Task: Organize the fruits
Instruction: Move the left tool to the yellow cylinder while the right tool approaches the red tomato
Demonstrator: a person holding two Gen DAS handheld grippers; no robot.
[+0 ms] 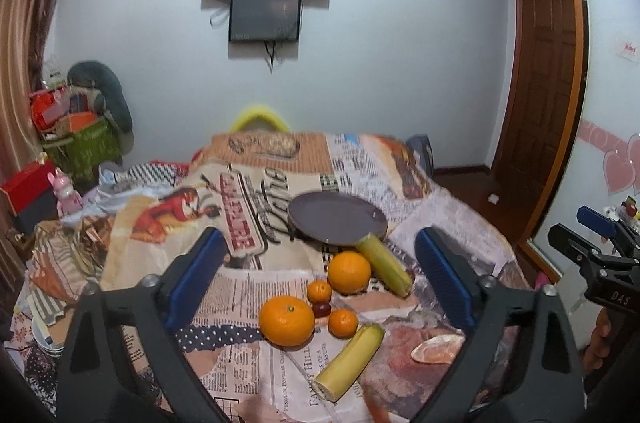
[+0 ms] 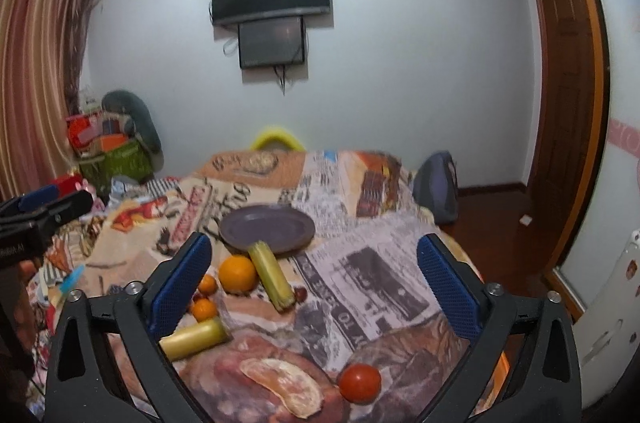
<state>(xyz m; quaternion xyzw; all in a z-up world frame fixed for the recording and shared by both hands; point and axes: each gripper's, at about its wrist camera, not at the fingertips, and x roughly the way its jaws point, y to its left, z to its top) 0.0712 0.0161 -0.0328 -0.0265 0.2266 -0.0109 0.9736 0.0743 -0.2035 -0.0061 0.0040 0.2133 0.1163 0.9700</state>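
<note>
- My left gripper (image 1: pixel 320 271) hangs above the near part of the tabletop (image 1: pixel 460 211), which is covered in a newspaper-print cloth. Its jaws stand wide apart and hold nothing.
- My right gripper (image 2: pixel 316 283) is the same: jaws spread, nothing between them.
- The fruit lies in a loose cluster toward the near edge. The dark round plate (image 1: pixel 338 223) sits bare behind it, nearer the middle.
- The large round orange (image 1: pixel 286 320) looks firm and fairly heavy, and I expect it to roll. I would close across its widest part.
- The second large orange (image 1: pixel 349 271) touches a yellow-green cut stalk (image 1: pixel 384 264) that leans on the plate's rim, so lifting either may shift the other.
- Two small mandarins (image 1: pixel 343 323) and a small dark red fruit (image 1: pixel 321 309) sit tight together. They look light and easily nudged.
- The short yellow banana piece (image 1: pixel 349 361) looks soft, so I would pinch it gently at mid-length.
- The peeled citrus segment (image 2: pixel 282 385) looks delicate and probably slick.
- The round red tomato (image 2: pixel 359 383) seems smooth, and hard pressure would likely bruise it.
</note>
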